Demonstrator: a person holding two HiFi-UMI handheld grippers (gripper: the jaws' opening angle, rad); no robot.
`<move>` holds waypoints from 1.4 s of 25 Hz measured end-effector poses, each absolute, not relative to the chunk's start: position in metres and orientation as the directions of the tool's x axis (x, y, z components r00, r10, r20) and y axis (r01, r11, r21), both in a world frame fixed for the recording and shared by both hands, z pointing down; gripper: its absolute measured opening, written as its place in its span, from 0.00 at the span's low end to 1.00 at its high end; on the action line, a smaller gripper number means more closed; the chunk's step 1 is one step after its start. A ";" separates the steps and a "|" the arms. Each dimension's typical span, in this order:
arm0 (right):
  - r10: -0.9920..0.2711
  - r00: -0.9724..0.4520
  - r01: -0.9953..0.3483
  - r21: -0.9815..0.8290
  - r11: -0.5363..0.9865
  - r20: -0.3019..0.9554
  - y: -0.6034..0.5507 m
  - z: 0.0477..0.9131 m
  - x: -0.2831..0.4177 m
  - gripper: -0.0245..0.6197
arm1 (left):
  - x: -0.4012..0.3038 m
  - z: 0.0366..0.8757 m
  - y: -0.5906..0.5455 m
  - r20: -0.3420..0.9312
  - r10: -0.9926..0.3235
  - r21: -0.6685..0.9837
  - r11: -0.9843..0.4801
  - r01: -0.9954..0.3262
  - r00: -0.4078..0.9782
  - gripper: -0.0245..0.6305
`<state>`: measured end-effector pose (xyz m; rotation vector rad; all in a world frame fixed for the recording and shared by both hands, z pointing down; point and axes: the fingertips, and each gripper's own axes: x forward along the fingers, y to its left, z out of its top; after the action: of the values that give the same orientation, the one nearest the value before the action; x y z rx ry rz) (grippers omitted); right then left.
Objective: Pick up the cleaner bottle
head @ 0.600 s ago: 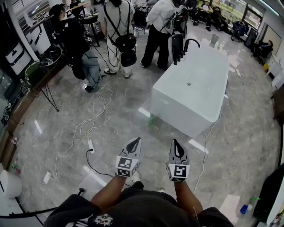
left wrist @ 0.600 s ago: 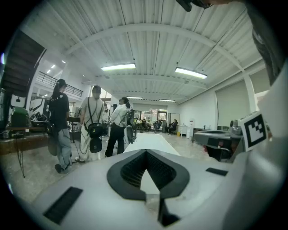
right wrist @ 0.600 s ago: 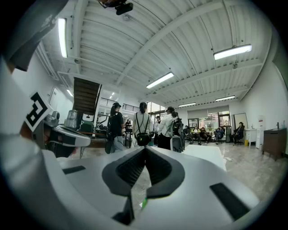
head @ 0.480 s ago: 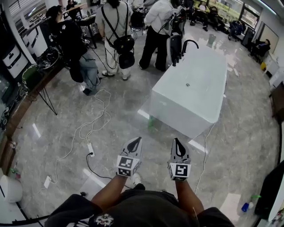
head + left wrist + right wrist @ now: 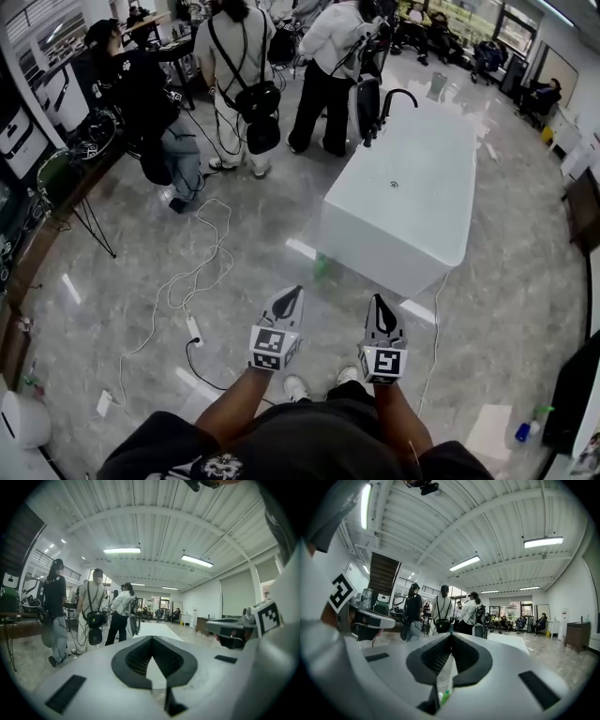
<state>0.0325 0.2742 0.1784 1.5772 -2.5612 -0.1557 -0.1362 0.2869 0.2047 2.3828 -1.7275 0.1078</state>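
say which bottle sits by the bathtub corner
The green bottle on the floor at the white bathtub's near corner; the other bottles stand far right.

Cleaner bottle (image 5: 322,266) on floor (image 5: 122,272) just beside bathtub's (image 5: 375,246) near corner; people (image 5: 333,75) behind bathtub; power strip (image 5: 194,329) leftward.

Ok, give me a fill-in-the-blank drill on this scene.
The small green bottle stands on the ___ by a corner of the white rectangular tub. The left gripper and right gripper both have their jaws ___. The curved tap at the tub's far end is coloured ___.
Missing: floor; shut; black.
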 end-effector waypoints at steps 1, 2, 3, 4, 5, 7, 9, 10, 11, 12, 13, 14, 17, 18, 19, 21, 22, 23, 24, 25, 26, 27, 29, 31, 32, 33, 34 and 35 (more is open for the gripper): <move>-0.893 -0.447 -0.880 0.154 0.450 0.058 0.272 0.178 0.029 0.06 | -0.139 0.204 0.284 0.171 -0.933 0.117 -0.299 -0.947 0.316 0.05; -0.892 -0.449 -0.878 0.154 0.452 0.059 0.269 0.178 0.026 0.06 | -0.141 0.205 0.281 0.170 -0.934 0.119 -0.298 -0.947 0.315 0.05; -0.890 -0.452 -0.876 0.155 0.456 0.059 0.265 0.177 0.023 0.06 | -0.143 0.205 0.276 0.169 -0.935 0.121 -0.295 -0.948 0.313 0.05; -0.888 -0.456 -0.874 0.156 0.459 0.058 0.260 0.176 0.021 0.06 | -0.144 0.206 0.272 0.169 -0.935 0.124 -0.292 -0.948 0.310 0.05; -0.886 -0.460 -0.872 0.157 0.463 0.056 0.256 0.176 0.020 0.06 | -0.145 0.207 0.268 0.171 -0.936 0.125 -0.289 -0.949 0.308 0.05; -0.882 -0.468 -0.868 0.156 0.471 0.054 0.244 0.177 0.016 0.06 | -0.147 0.209 0.257 0.177 -0.937 0.122 -0.283 -0.951 0.301 0.05; -0.879 -0.474 -0.866 0.153 0.476 0.053 0.231 0.181 0.015 0.06 | -0.147 0.213 0.244 0.182 -0.937 0.118 -0.280 -0.953 0.298 0.05; -0.878 -0.475 -0.866 0.151 0.477 0.054 0.224 0.183 0.016 0.06 | -0.147 0.215 0.238 0.186 -0.936 0.116 -0.280 -0.953 0.298 0.05; -0.877 -0.477 -0.865 0.148 0.479 0.056 0.216 0.185 0.017 0.06 | -0.146 0.216 0.232 0.191 -0.935 0.113 -0.281 -0.953 0.298 0.05; -0.876 -0.479 -0.864 0.144 0.482 0.058 0.209 0.186 0.017 0.06 | -0.145 0.217 0.225 0.196 -0.935 0.109 -0.280 -0.954 0.297 0.05; -0.874 -0.482 -0.863 0.140 0.486 0.060 0.201 0.187 0.018 0.06 | -0.144 0.218 0.217 0.201 -0.935 0.106 -0.277 -0.955 0.294 0.05; -0.872 -0.486 -0.861 0.137 0.490 0.063 0.192 0.189 0.019 0.06 | -0.144 0.219 0.209 0.205 -0.935 0.104 -0.273 -0.956 0.289 0.05; -0.865 -0.497 -0.856 0.128 0.502 0.071 0.162 0.195 0.023 0.06 | -0.137 0.222 0.179 0.215 -0.936 0.100 -0.264 -0.959 0.280 0.05; -0.863 -0.500 -0.854 0.123 0.505 0.073 0.151 0.198 0.024 0.06 | -0.135 0.224 0.169 0.219 -0.935 0.097 -0.263 -0.960 0.278 0.05; -0.860 -0.504 -0.853 0.116 0.510 0.075 0.141 0.200 0.025 0.06 | -0.133 0.226 0.158 0.224 -0.935 0.094 -0.261 -0.961 0.276 0.05; -0.854 -0.513 -0.848 0.102 0.519 0.079 0.120 0.204 0.027 0.06 | -0.127 0.228 0.137 0.234 -0.933 0.092 -0.257 -0.962 0.272 0.05; -0.852 -0.517 -0.846 0.098 0.524 0.082 0.111 0.205 0.030 0.06 | -0.124 0.228 0.127 0.237 -0.933 0.091 -0.255 -0.963 0.270 0.05; -0.849 -0.521 -0.844 0.096 0.527 0.085 0.102 0.206 0.032 0.06 | -0.120 0.227 0.116 0.240 -0.933 0.091 -0.253 -0.963 0.268 0.05; -0.847 -0.524 -0.842 0.093 0.531 0.088 0.092 0.206 0.035 0.06 | -0.117 0.227 0.106 0.242 -0.933 0.089 -0.251 -0.964 0.265 0.05; -0.845 -0.527 -0.841 0.089 0.534 0.091 0.083 0.207 0.038 0.06 | -0.112 0.226 0.096 0.244 -0.933 0.086 -0.249 -0.965 0.263 0.05; -0.843 -0.530 -0.840 0.082 0.537 0.093 0.074 0.208 0.042 0.06 | -0.108 0.225 0.087 0.248 -0.933 0.081 -0.248 -0.965 0.261 0.05; -0.841 -0.532 -0.839 0.074 0.539 0.094 0.065 0.209 0.046 0.06 | -0.103 0.225 0.078 0.252 -0.932 0.077 -0.247 -0.966 0.259 0.05; -0.839 -0.537 -0.838 0.059 0.543 0.090 0.049 0.210 0.054 0.06 | -0.094 0.226 0.063 0.259 -0.932 0.069 -0.243 -0.967 0.253 0.05; -0.836 -0.542 -0.836 0.051 0.547 0.085 0.034 0.211 0.061 0.06 | -0.086 0.228 0.051 0.263 -0.932 0.065 -0.241 -0.968 0.250 0.05; -0.836 -0.543 -0.835 0.049 0.547 0.082 0.026 0.212 0.063 0.06 | -0.083 0.229 0.044 0.265 -0.931 0.063 -0.242 -0.968 0.250 0.05; -0.836 -0.542 -0.836 0.045 0.546 0.081 0.018 0.213 0.064 0.06 | -0.080 0.230 0.037 0.267 -0.931 0.062 -0.243 -0.968 0.251 0.05; -0.838 -0.540 -0.838 0.041 0.544 0.081 0.011 0.214 0.065 0.06 | -0.077 0.232 0.031 0.269 -0.929 0.062 -0.245 -0.967 0.253 0.05; -0.839 -0.538 -0.840 0.038 0.542 0.083 0.004 0.216 0.066 0.06 | -0.075 0.235 0.025 0.271 -0.928 0.062 -0.248 -0.967 0.256 0.05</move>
<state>0.0655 0.0042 0.2157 1.4616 -2.6779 0.0100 -0.0752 0.0247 0.2345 2.3088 -1.7750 0.2633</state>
